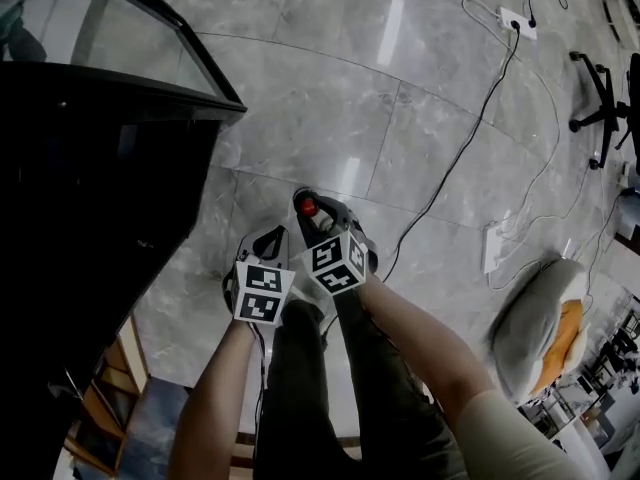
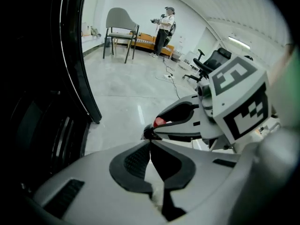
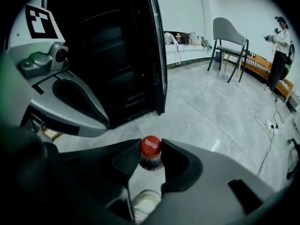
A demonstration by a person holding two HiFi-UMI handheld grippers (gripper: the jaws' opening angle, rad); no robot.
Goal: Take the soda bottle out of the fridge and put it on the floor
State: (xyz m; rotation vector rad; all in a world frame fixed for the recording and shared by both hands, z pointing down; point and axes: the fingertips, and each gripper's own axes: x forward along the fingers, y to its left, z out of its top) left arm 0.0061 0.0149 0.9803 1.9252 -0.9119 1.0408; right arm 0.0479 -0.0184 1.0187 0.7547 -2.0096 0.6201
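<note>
My right tongs [image 3: 150, 154] are clamped on the neck of the dark soda bottle with the red cap [image 3: 150, 146], with the pads pressing either side just under the cap. The bottle's out of the tall black fridge [image 3: 103, 55], hanging upright in front of its open door [image 3: 157, 55] over the grey marble floor [image 3: 211, 111]. Can't tell if the base touches down. My left tongs [image 2: 150, 143] sit just beside the right ones, on the fridge side, tips pinched together with nothing in them.
</note>
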